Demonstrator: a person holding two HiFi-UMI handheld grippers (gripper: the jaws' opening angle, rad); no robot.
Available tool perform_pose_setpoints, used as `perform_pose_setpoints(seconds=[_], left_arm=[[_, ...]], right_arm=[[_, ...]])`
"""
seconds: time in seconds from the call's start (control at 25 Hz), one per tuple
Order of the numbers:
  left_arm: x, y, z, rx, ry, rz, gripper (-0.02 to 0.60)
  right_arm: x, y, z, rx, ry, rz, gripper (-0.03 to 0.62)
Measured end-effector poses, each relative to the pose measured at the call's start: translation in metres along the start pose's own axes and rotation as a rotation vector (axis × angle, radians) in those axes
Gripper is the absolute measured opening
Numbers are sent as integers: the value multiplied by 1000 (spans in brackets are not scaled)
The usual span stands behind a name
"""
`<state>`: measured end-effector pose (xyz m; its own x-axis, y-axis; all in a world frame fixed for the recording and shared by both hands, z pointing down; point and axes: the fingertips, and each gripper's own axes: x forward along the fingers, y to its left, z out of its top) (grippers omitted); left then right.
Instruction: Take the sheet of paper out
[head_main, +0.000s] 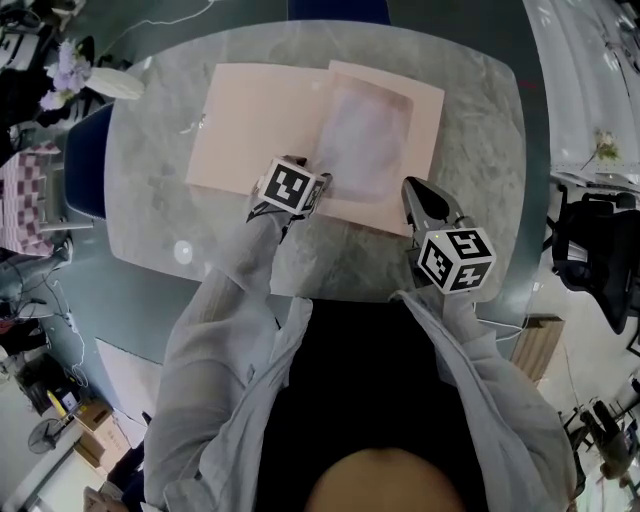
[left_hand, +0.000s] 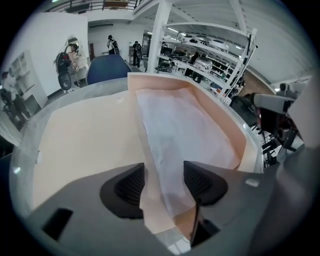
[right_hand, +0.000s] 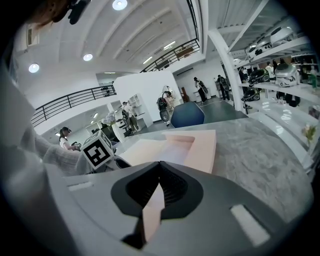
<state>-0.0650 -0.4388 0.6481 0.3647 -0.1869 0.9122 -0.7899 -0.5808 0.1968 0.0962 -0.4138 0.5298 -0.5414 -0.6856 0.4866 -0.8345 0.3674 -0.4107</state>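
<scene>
So your left tool (left_hand: 164, 182) is standing wide open right now, pointing steeply down at the near edge of the pink folder (head_main: 250, 120). The edge of that folder and the white sheet (left_hand: 180, 135) both run up between its two pads, but the pads aren't squeezing anything, there's a clear gap on each side. Your right tool (right_hand: 159, 187) is the opposite: its jaws are closed tight on a strip of the pink folder, at the near right corner as seen in the head view.

The folder is lying spread on the grey marbled desk (head_main: 480, 150). Its left half is flat and plain. The right half has a window-like opening, and the sheet sits inside that half, pale and a bit see-through, showing through the opening. In the left gripper view the pink top layer on that side looks lifted a little, with a raised rim around the sheet.

The sheet is still in the folder, not out yet, and both your tools are at the near edge
</scene>
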Motion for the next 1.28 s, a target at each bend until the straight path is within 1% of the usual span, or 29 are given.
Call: perform_pose_setpoints(seconds=[0.12,0.24,0.32,0.6,0.84,0.96,1.08,1.24,1.28], left_arm=[[3,5,-2,22,3,59,218],[8,6,-1,49,-11,91,158],[9,6,-1,57,-16,103,156],[7,13,-1,65,-28,117,118],[4,20,1,38,-40,117,80],[6,20,1,21,-57,97,69],[1,24,1,2,-61,106,33],[-4,22,3,35,-61,109,14],[-8,23,3,33,-64,112,12]], right_arm=[[-1,-5,0,9,-6,-10,8],[-1,-10,-1,13,-4,-22,8],[-1,-12,-1,17,-4,-29,8],[6,-10,0,19,-3,-32,8],[8,-10,-2,16,5,-41,8],[8,-10,-3,11,6,-45,8],[7,-8,-3,10,3,-46,8],[4,-6,-2,10,-4,-46,8],[3,-5,-1,10,-7,-45,8]])
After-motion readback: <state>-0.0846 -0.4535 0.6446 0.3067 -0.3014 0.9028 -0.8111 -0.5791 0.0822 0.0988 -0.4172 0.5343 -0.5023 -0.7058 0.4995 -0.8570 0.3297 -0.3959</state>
